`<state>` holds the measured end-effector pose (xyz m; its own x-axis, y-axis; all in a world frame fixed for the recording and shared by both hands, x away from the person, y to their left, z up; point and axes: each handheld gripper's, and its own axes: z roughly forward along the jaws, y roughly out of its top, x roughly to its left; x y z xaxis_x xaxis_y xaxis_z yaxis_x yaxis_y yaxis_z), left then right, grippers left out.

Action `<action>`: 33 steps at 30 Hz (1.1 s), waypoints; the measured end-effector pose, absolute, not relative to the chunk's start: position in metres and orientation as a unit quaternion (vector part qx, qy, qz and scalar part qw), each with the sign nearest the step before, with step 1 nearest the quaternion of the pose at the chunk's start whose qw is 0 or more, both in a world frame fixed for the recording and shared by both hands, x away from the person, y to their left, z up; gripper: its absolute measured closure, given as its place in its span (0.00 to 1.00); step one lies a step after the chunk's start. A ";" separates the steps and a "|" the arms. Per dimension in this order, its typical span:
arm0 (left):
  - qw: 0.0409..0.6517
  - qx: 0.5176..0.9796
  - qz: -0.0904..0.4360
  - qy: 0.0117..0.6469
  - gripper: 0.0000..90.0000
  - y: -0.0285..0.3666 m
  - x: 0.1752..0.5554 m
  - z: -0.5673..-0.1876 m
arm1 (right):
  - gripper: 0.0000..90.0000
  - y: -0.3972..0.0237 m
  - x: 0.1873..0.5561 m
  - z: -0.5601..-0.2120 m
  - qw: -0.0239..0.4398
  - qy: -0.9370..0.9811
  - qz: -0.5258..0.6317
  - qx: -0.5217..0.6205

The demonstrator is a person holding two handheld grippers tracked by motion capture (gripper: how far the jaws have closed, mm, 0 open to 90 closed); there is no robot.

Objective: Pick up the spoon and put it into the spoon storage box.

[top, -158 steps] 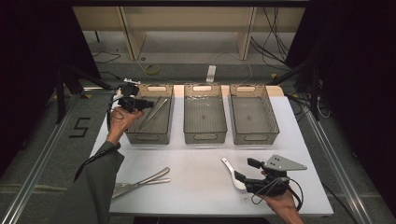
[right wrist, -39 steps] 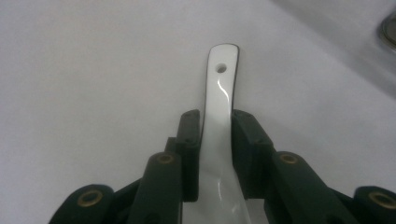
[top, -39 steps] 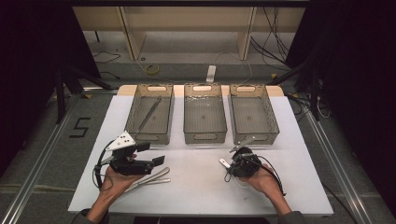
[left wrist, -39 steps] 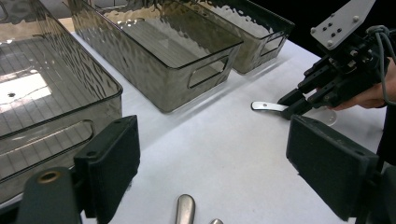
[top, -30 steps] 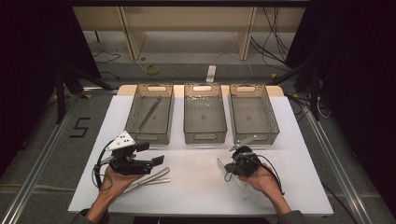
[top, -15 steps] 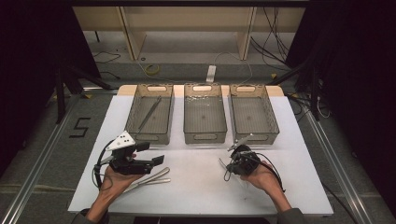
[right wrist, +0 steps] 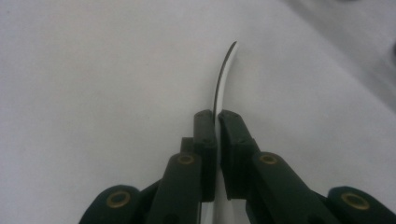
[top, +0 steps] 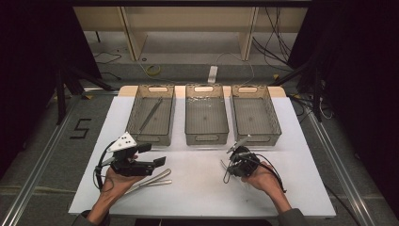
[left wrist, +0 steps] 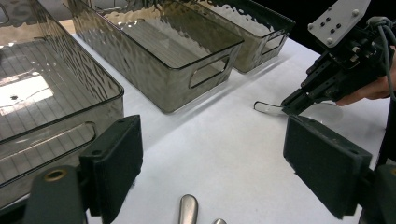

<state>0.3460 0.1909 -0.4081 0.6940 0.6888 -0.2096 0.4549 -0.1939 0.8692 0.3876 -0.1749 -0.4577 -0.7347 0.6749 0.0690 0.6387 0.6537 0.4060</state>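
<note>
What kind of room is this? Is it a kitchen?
Probably not a kitchen: it looks like a lab or recording workspace. A white table with three clear bins stands amid dark curtains, floor cables and a metal frame.

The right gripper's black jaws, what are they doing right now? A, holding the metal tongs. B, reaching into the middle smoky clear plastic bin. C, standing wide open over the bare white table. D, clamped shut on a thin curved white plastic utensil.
D: in the right gripper view the right gripper has its two pads pressed together on the edge of the thin curved white plastic utensil, above the white table.
</note>
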 end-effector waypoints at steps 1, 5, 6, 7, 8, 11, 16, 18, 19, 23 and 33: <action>0.513 0.764 0.114 0.374 0.22 0.191 0.346 -0.408 | 0.96 -0.175 0.388 -0.457 0.041 0.909 0.207 0.360; 0.514 0.762 0.115 0.375 0.22 0.192 0.346 -0.408 | 0.96 -0.178 0.388 -0.452 0.045 0.907 0.219 0.356; 0.514 0.763 0.117 0.375 0.22 0.193 0.346 -0.408 | 0.96 -0.179 0.388 -0.450 0.047 0.906 0.223 0.358; 0.514 0.762 0.117 0.375 0.22 0.193 0.346 -0.408 | 0.96 -0.181 0.389 -0.447 0.050 0.904 0.229 0.356; 0.515 0.762 0.116 0.376 0.22 0.193 0.346 -0.408 | 0.96 -0.182 0.389 -0.443 0.051 0.901 0.236 0.360; 0.515 0.762 0.117 0.376 0.22 0.193 0.346 -0.408 | 0.96 -0.186 0.391 -0.433 0.058 0.895 0.253 0.362; 0.514 0.761 0.117 0.377 0.22 0.193 0.346 -0.408 | 0.96 -0.187 0.400 -0.419 0.073 0.887 0.278 0.361; 0.515 0.761 0.117 0.377 0.22 0.194 0.346 -0.408 | 0.96 -0.186 0.406 -0.414 0.077 0.884 0.285 0.363; 0.515 0.761 0.117 0.377 0.22 0.194 0.346 -0.408 | 0.96 -0.185 0.408 -0.412 0.079 0.882 0.288 0.364; 0.516 0.760 0.117 0.378 0.21 0.194 0.346 -0.408 | 0.96 -0.181 0.419 -0.402 0.091 0.875 0.303 0.367; 0.518 0.759 0.117 0.376 0.21 0.194 0.346 -0.408 | 0.96 -0.168 0.451 -0.374 0.099 0.857 0.335 0.380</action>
